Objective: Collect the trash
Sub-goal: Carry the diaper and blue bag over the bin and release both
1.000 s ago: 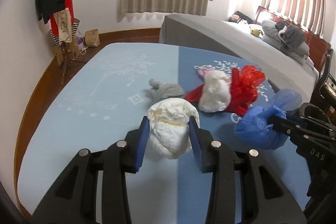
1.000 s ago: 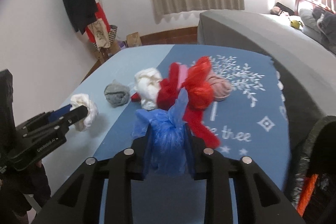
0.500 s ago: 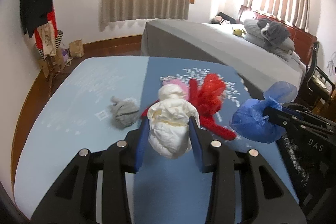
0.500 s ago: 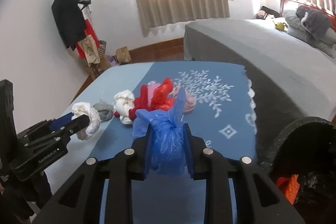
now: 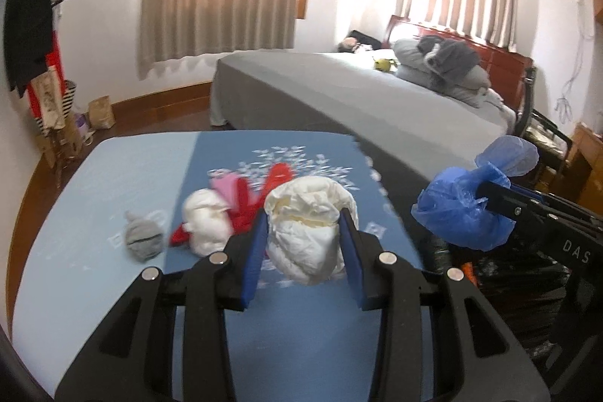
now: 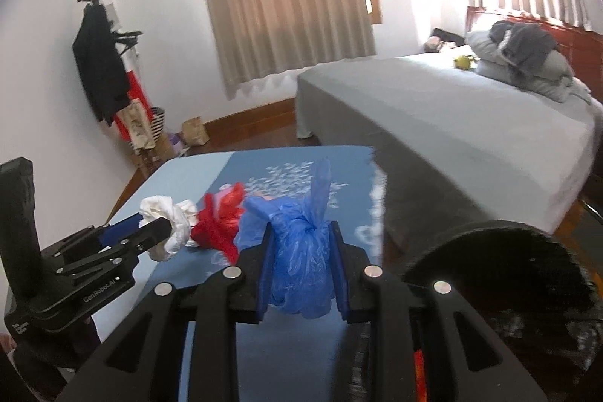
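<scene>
grey wad: lies on the blue table cover, far left of the pile; not yet picked up, so it's left for a later trip.
white bundle: on the cover beside the grey one, touching the red plastic bag; also waiting.
left gripper: you have the jaws partly closed, pads pressing both sides of a crumpled white bag; it hangs clear of the cover, squeezed enough not to slip.
right gripper: jaws closer together, clamped on a knotted blue plastic bag; you grip below the knot so the tail sticks up free.
black bin bag: open rim at the right edge, beside the table; judged to be the drop point, which is why you hold both bags lifted toward that side.
step: carrying two pieces at once to the bin; roughly half the trash remains on the cover.
risk: thin plastic may slide out if you loosen early.
</scene>
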Tool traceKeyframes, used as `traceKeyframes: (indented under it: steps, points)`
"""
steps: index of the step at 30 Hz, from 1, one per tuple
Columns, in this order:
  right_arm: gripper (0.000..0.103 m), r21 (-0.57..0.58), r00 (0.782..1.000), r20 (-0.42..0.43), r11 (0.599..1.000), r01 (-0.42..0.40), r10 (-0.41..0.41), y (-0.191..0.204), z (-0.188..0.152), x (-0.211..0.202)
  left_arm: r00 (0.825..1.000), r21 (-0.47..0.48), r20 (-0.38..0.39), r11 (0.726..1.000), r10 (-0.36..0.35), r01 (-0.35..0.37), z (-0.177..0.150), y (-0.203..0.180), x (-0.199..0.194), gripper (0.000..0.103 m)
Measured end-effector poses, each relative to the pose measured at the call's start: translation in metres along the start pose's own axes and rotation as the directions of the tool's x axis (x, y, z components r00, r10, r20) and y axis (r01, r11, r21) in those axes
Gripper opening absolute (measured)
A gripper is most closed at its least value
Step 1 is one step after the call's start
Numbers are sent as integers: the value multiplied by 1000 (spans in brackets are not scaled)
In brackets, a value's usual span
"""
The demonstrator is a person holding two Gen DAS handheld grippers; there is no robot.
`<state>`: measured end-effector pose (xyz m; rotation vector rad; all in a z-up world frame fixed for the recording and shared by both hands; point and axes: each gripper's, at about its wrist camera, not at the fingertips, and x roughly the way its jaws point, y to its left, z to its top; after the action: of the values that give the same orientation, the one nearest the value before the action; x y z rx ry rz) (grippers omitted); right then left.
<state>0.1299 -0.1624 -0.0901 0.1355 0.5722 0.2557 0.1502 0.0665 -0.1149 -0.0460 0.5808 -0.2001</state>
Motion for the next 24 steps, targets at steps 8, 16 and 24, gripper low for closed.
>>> traceKeyframes:
  steps: [8,16,24]
  points:
    - [27,49,994,26,993,103,-104,-47,-3,-34,993,52,1,992,-114,114,4,-62,9,37]
    - [27,104,979,15,974,200,-203,-91,-19,-60,975,120,-21,967,-222,223,1,-122,22,37]
    - [28,151,960,-18,948,280,-280,-127,-35,-72,948,151,-68,936,-311,318,-9,-170,40,39]
